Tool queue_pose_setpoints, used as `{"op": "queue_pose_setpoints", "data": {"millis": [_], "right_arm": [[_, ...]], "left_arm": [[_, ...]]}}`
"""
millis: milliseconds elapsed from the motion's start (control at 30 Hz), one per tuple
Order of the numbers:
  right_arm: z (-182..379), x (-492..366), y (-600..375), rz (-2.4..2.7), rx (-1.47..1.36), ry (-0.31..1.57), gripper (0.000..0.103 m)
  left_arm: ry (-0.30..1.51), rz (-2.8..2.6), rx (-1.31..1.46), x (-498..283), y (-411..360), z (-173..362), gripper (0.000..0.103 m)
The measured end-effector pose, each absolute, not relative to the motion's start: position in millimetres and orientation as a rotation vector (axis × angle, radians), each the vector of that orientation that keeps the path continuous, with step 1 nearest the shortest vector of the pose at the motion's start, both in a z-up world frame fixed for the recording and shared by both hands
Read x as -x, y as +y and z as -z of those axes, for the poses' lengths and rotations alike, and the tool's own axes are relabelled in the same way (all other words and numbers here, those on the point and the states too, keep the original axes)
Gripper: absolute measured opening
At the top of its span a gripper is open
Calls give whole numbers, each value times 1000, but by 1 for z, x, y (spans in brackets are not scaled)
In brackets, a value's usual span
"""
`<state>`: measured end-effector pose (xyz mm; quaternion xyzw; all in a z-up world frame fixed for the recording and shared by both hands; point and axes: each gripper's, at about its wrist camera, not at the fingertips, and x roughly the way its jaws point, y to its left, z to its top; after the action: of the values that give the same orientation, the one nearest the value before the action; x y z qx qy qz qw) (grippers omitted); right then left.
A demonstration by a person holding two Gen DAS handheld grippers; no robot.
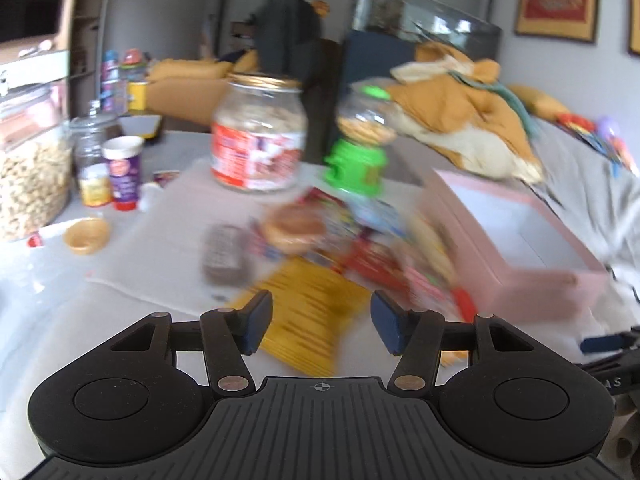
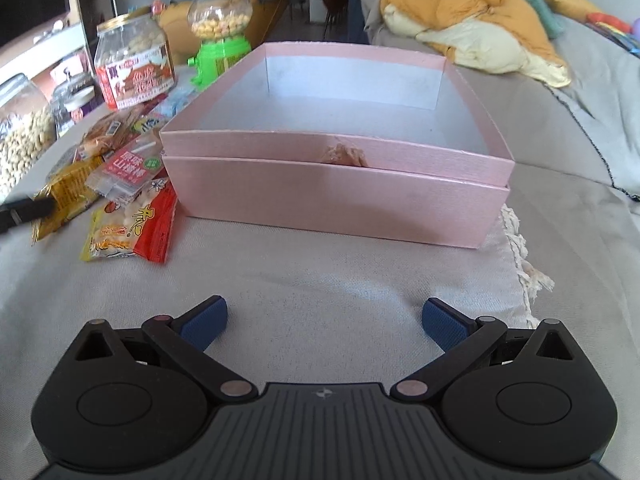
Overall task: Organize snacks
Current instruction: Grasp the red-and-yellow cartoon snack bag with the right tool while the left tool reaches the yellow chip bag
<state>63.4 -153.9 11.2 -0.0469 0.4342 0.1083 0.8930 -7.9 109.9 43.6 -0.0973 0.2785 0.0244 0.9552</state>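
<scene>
A pile of wrapped snacks lies on a grey cloth left of an open pink box [image 2: 336, 192]. In the left wrist view, which is blurred, my left gripper [image 1: 320, 322] is open just above a yellow snack packet [image 1: 304, 320], with the pink box [image 1: 520, 264] to its right. In the right wrist view my right gripper [image 2: 324, 320] is open and empty over bare cloth in front of the box. A yellow-and-red packet [image 2: 132, 224], a red-and-white packet [image 2: 128, 168] and the yellow packet [image 2: 68, 196] lie left of the box. The left gripper's finger [image 2: 24, 208] shows at the left edge.
A labelled glass jar [image 1: 258, 140] and a green candy dispenser [image 1: 360, 144] stand behind the pile. A big jar of nuts [image 1: 28, 184], small bottles [image 1: 122, 172] and a gold lid [image 1: 86, 234] are at the left. Orange bedding [image 2: 476, 28] lies behind the box.
</scene>
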Motion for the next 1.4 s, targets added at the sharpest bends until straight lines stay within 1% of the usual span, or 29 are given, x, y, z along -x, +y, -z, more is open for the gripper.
{"op": "queue_pose_setpoints", "data": {"millis": [67,100,200,333,567,667,767,833,867,933,967,1000,1033,1133,1300,1400], "right_arm": [[-16,-70,-153,-272,79,894,101],[-19,-72,-152,-290,63,874,97],[-29,-82,-147,-318,27,804,97],[-33,-102,-129,-341,3,809,98],[-31,-124,-85,-457,-4,852,98],[-28,-116,-57,-529,74,876,98],[-19,-104,-47,-515,159,884,94],[-17,-97,-54,-482,196,856,85],[-18,-93,-61,-467,205,849,84],[-20,-89,-79,-470,183,859,82],[-20,-87,-87,-471,174,866,82],[-20,-85,-94,-461,178,866,81],[-19,-82,-99,-451,190,861,81],[-17,-78,-111,-460,212,839,82],[-14,-82,-109,-430,164,812,85],[-8,-81,-104,-394,160,770,90]], "left_arm": [[557,-51,202,8,120,-47,60],[554,-50,196,7,124,-48,60],[556,-45,182,3,131,-48,60],[580,-43,187,-3,137,-42,60],[648,-20,103,-8,128,-31,60],[644,-9,88,-6,126,-33,60],[620,-13,81,-10,125,-40,60],[614,-6,51,-20,124,-40,61],[628,-3,31,-26,122,-38,61],[672,14,-1,-40,120,-32,64],[696,41,-10,-45,118,-28,63],[724,62,-30,-49,116,-25,67],[741,78,-64,-52,112,-22,72],[746,92,-128,-56,105,-18,77],[769,96,-4,-64,121,-14,79],[750,119,-42,-58,117,-11,79]]}}
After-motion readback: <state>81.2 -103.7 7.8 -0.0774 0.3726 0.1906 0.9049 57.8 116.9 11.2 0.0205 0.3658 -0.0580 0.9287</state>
